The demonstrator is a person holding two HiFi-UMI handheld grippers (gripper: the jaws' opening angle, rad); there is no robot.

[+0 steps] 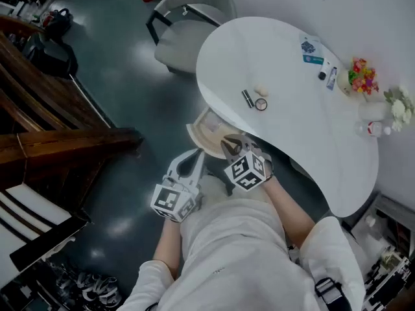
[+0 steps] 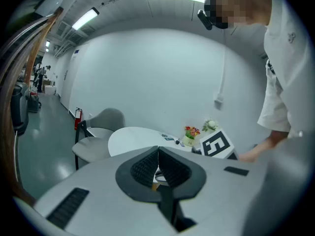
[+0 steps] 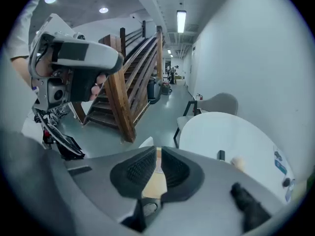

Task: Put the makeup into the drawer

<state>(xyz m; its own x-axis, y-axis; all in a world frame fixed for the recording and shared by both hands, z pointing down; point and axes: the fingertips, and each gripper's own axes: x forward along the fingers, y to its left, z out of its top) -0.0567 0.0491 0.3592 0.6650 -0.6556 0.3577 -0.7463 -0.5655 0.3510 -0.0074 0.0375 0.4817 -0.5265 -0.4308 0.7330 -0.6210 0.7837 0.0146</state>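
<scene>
- Head view looks down on a person in a light top standing at a white table (image 1: 292, 135), with 1 gripper in each hand. Both grippers are raised near the table's near edge.
- 3 pieces of makeup lie close together on the tabletop: a dark tube (image 1: 247, 98), a round compact (image 1: 261, 104) just beside it, and a pale puff (image 1: 261, 90) just beyond those 2. Neither gripper touches any of them.
- The drawer (image 1: 209, 129) stands pulled out from under the table's edge and shows light wood inside. It sits between the makeup and the 2 grippers.
- The left gripper (image 1: 194, 159) is just left of the drawer. The left gripper view shows its ribbed pads meeting at the tips with nothing between them, so it is closed and empty.
- The right gripper (image 1: 228, 145) is over the drawer's near end. The right gripper view shows its jaws drawn almost together, with only a thin slit left. The drawer's wood shows through that slit, and the gripper holds nothing.
- At the table's far end stand some flowers (image 1: 363, 76), well apart from the makeup.
- A grey chair (image 1: 188, 28) stands beyond the table, and a wooden staircase (image 1: 45, 109) runs along the left of the head view.
</scene>
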